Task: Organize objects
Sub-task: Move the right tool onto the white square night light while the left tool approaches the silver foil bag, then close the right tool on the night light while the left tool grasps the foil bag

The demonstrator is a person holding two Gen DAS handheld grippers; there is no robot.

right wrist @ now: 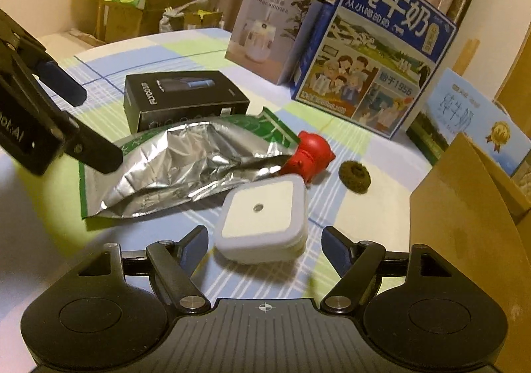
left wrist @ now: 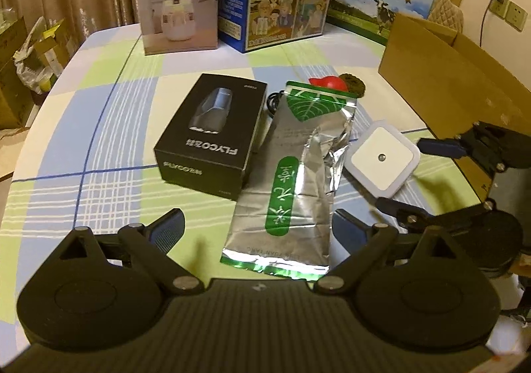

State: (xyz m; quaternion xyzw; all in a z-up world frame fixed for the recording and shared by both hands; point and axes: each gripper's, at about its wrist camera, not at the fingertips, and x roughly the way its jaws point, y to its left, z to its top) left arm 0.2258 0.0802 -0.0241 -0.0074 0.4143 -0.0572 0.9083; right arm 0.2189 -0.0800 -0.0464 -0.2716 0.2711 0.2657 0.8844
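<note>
Judging by the layout, the sorting has barely begun: every loose item lies out on the checked blue, green and white tablecloth (left wrist: pixel 99 127), and nothing visibly sits in the open brown cardboard box (right wrist: pixel 471 207) at the right, whose inside cannot be seen from either camera. The left gripper (left wrist: pixel 257 227) hangs with its jaws spread wide and empty above the near end of the crinkled silver foil pouch with green labels (left wrist: pixel 292 173), which lies just beside the black rectangular shaver box (left wrist: pixel 212 130). The right gripper (right wrist: pixel 265 243) is likewise spread wide, holding nothing, with the white square night light with rounded corners (right wrist: pixel 262 210) lying between its fingertips but untouched. Behind the pouch rest a small red toy figure (right wrist: pixel 308 157) and a dark round scouring pad (right wrist: pixel 355 173), both still to be moved. A black cable (left wrist: pixel 273 100) is mostly hidden between box and pouch, and the toy's shape is hard to make out.
</note>
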